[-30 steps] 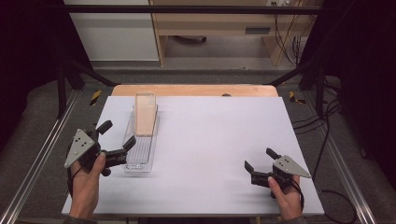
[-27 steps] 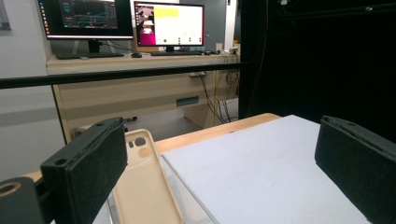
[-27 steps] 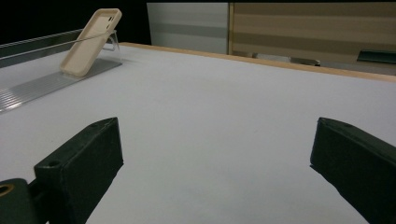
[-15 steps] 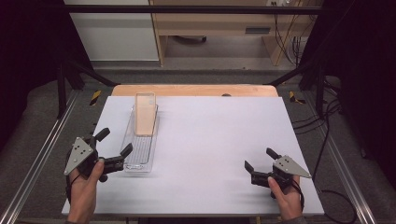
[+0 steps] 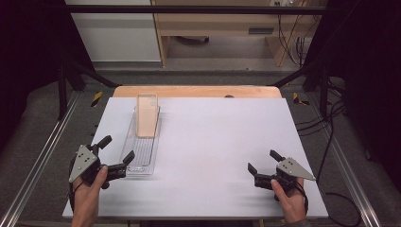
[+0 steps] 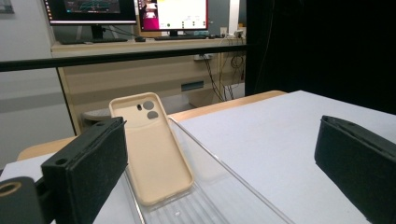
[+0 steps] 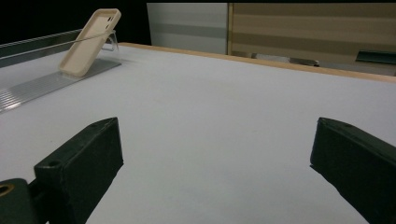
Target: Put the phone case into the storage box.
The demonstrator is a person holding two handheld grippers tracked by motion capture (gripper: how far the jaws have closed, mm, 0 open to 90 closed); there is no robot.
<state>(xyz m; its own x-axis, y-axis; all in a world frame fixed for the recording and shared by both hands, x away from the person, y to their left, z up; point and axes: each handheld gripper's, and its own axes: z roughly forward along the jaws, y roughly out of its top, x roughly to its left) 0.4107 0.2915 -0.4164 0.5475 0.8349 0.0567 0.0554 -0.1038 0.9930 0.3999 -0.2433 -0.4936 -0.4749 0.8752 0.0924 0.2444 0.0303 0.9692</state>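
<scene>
My left claw [image 5: 115,153] sits in the lower left of the high view with its jaws wide apart and nothing between them. One jaw tip is at the near corner of the clear tray [image 5: 134,163], very close to its wall; I cannot tell if it touches. In the left gripper view the tray [image 6: 243,186] runs away from me between the two black jaws. The beige phone case [image 6: 152,149] stands in it at the centre left of the frame, tilted back, with its camera holes at the top.

My right claw [image 5: 264,163] is in the lower right of the high view. Its jaws are also apart and hold nothing, and it is over the bare white tabletop [image 5: 213,142], well apart from the tray. In the right gripper view the phone case [image 7: 89,42] is small in the upper left of the frame, leaning on the far end of the tray [image 7: 42,84].

In the high view the phone case [image 5: 147,115] is in the far half of the tray, left of the centre of the frame. Behind the tabletop, in the upper part of the left gripper view, there is a desk with monitors [image 6: 173,14].
</scene>
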